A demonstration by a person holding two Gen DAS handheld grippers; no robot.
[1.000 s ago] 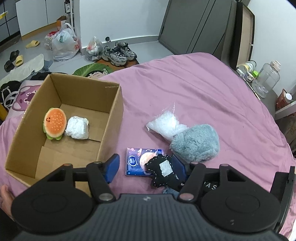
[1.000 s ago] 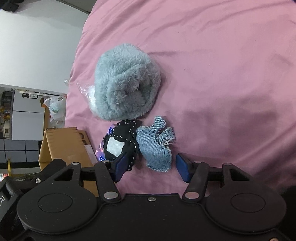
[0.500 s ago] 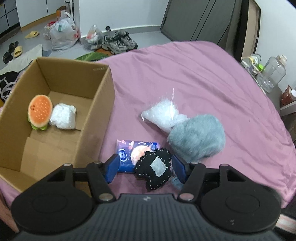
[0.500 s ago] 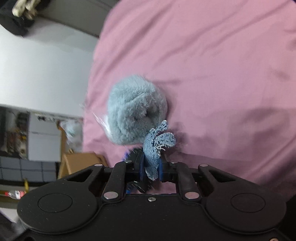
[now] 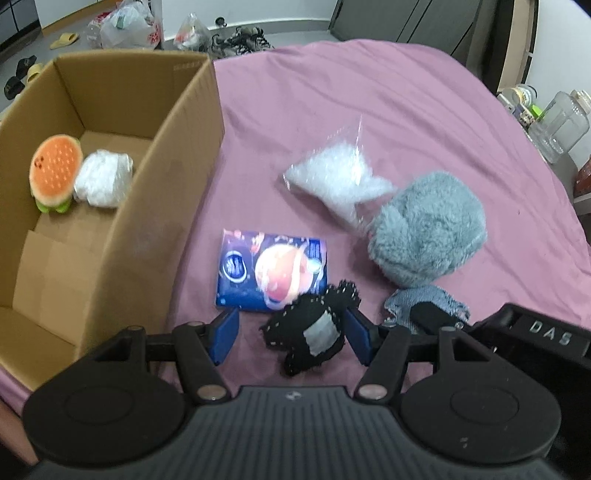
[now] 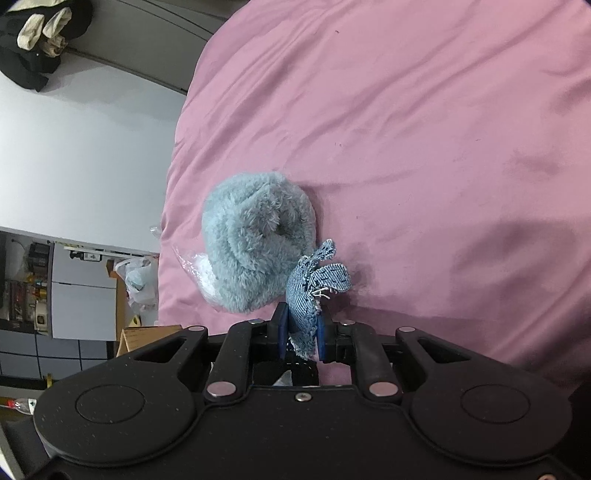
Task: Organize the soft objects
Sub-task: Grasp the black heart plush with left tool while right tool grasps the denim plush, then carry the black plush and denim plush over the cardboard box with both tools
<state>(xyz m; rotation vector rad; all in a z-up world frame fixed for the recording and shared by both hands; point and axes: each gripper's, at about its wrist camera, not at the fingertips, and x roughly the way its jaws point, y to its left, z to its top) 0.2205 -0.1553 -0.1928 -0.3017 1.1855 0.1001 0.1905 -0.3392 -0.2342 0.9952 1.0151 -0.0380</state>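
My right gripper (image 6: 301, 330) is shut on a blue denim piece (image 6: 314, 288) and holds it just above the pink bedsheet, next to a fluffy grey-blue plush (image 6: 255, 240). In the left wrist view my left gripper (image 5: 291, 332) is open, its fingers on either side of a black stitched fabric piece (image 5: 314, 328) on the bed. The denim piece (image 5: 424, 302) and the grey plush (image 5: 424, 236) lie to its right. A blue tissue pack (image 5: 269, 269) and a clear bag of white stuffing (image 5: 340, 181) lie ahead. A cardboard box (image 5: 162, 192) on the left holds a burger plush (image 5: 55, 173) and a white bundle (image 5: 103, 179).
The pink bed (image 5: 369, 110) stretches ahead and right. Bottles and jars (image 5: 561, 125) stand beside the bed at far right. Bags and shoes (image 5: 129, 26) lie on the floor beyond the box. The right gripper's body (image 5: 535, 332) sits close at the lower right.
My right gripper closed on the denim piece and lifted it off the sheet. My left gripper moved forward and lower, bringing the black fabric piece between its open fingers.
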